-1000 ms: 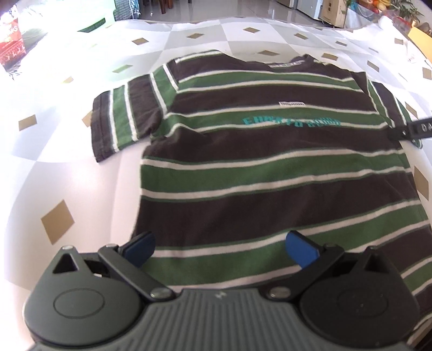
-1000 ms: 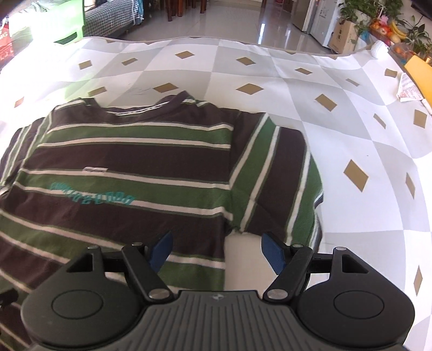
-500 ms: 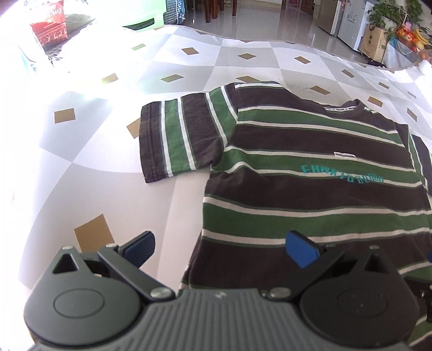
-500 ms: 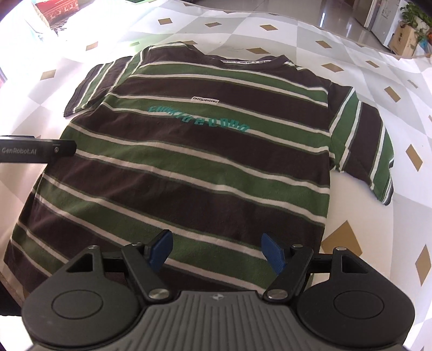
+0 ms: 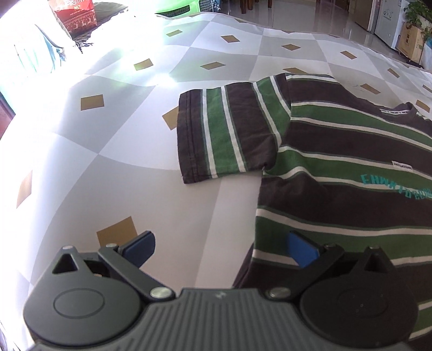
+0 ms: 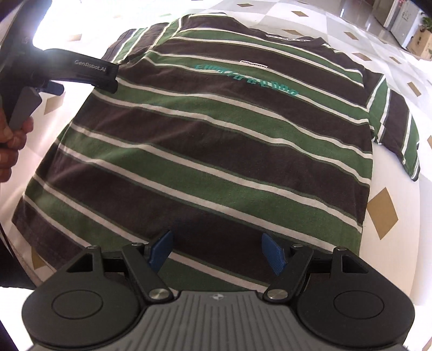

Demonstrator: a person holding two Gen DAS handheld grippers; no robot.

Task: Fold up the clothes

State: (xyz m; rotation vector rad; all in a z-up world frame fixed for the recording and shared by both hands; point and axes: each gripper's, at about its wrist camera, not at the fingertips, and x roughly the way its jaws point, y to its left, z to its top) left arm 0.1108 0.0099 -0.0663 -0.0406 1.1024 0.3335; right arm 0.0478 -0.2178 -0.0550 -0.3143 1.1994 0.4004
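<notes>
A brown T-shirt with green and white stripes [image 6: 216,140] lies flat, front up, on a checked cloth. In the left wrist view its left sleeve [image 5: 226,135] spreads outward and the shirt's side edge [image 5: 337,205] runs under my right-hand pad. My left gripper [image 5: 221,249] hangs open over that side edge, nothing between its blue pads. My right gripper [image 6: 216,251] is open above the shirt's lower body near the hem. The left gripper's black body [image 6: 81,71], held by a hand [image 6: 13,140], shows at the shirt's left side.
The cloth [image 5: 113,140] is white and grey with tan diamonds and extends well beyond the shirt. A red box [image 5: 75,12] and pillows sit at the far left; cartons and plants [image 5: 410,40] stand on the floor beyond.
The left gripper has slid left from over the shirt's body to its left side edge. The right gripper has moved from the right sleeve to over the shirt's lower middle. Both stayed open.
</notes>
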